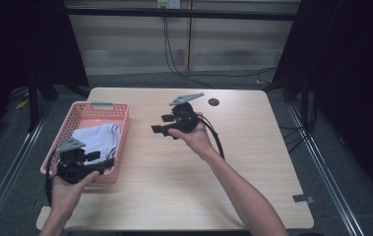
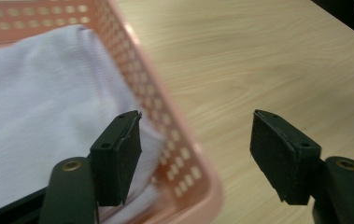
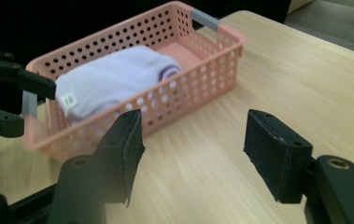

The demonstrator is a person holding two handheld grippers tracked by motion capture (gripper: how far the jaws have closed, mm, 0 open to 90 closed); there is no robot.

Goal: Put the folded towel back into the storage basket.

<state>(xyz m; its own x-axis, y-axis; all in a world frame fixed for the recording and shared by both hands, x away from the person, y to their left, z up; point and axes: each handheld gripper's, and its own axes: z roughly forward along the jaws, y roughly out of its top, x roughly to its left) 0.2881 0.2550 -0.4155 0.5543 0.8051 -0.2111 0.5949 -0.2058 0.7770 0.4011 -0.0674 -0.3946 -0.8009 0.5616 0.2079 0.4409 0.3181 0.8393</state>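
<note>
The folded white cloth [image 1: 98, 137] lies inside the pink basket [image 1: 120, 109] at the table's [image 1: 253, 147] left edge, so the putting-away looks done. The left gripper [image 2: 195, 154] hangs over the basket's near right corner, jaws wide apart and empty. The right gripper [image 3: 193, 154], above the table's middle, is equally spread, holding nothing. Little seems left beyond clearing off.

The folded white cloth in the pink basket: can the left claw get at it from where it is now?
Probably yes: the left claw is open beside the pink basket, whose top is open above the folded white cloth.
</note>
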